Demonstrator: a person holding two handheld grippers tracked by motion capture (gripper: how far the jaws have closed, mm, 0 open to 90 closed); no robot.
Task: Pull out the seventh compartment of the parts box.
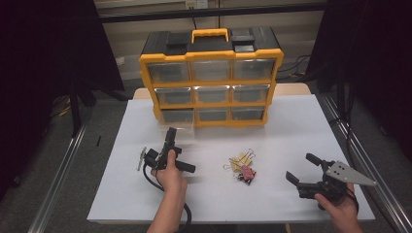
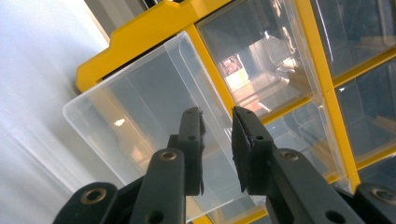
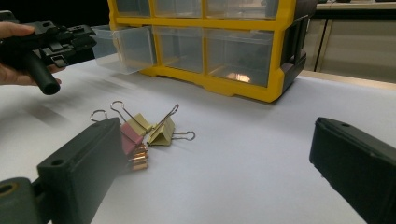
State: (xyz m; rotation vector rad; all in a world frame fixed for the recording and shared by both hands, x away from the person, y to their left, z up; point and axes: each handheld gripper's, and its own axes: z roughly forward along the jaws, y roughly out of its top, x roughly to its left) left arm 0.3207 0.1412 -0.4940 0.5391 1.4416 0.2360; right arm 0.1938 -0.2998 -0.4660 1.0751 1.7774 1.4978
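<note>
The left hand-held gripper (image 1: 171,132) points at the bottom-left drawer (image 1: 179,118) of a yellow and black drawer cabinet (image 1: 212,77) that stands at the back of the bench (image 1: 272,189). In the left gripper view its two black jaws stand a narrow gap apart, astride the front wall of that clear plastic drawer (image 2: 140,112); whether the pads actually press on the wall cannot be told. The drawer is pulled part of the way out of the cabinet, and nothing can be made out inside it. The person's left hand (image 1: 170,174) holds the tool by its grip.

The right hand-held gripper (image 1: 305,170) is released: its jaws are spread wide with nothing between them. It hovers over the right front part of the white bench, well apart from the cabinet, held by the right hand (image 1: 340,206).

Between the two tools, on the bench, lies a small heap of binder clips (image 1: 243,166), yellow, pink and black ones, with their wire handles sticking out. In the right gripper view the clips (image 3: 144,133) lie just past the left jaw, near it.
</note>
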